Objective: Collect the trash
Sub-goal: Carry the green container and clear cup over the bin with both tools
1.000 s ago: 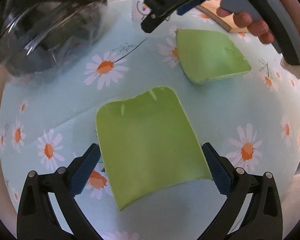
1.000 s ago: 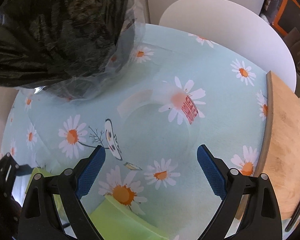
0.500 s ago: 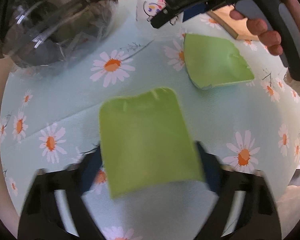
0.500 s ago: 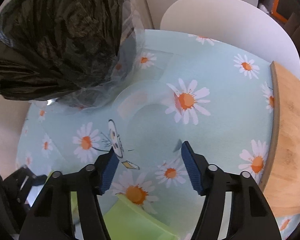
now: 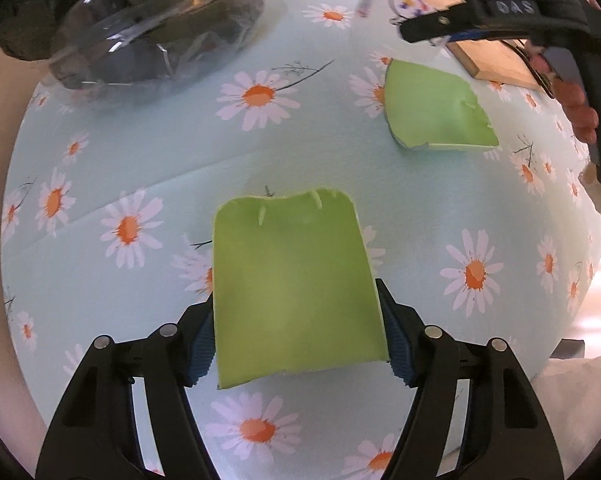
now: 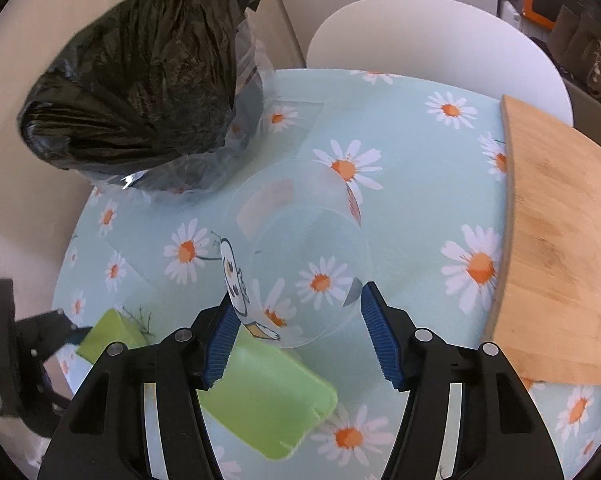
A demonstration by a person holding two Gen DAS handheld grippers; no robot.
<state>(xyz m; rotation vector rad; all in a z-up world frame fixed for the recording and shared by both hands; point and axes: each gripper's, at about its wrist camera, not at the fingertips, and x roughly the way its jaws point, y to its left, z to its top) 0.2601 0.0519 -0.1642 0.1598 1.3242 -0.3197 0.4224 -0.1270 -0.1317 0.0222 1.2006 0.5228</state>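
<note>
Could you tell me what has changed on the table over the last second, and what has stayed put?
The left gripper closed its fingers onto the near green foam piece. The right gripper narrowed around the clear plastic cup and seems to have lifted it. The far green piece, black trash bag and wooden board stayed put.

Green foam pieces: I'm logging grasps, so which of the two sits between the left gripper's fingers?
The larger rectangular green piece, gripped by the left gripper; the smaller angular piece lies apart.

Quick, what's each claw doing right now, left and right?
Left claw: closed on the near green foam piece.
Right claw: closed on the clear plastic cup, pads at its rim.
</note>
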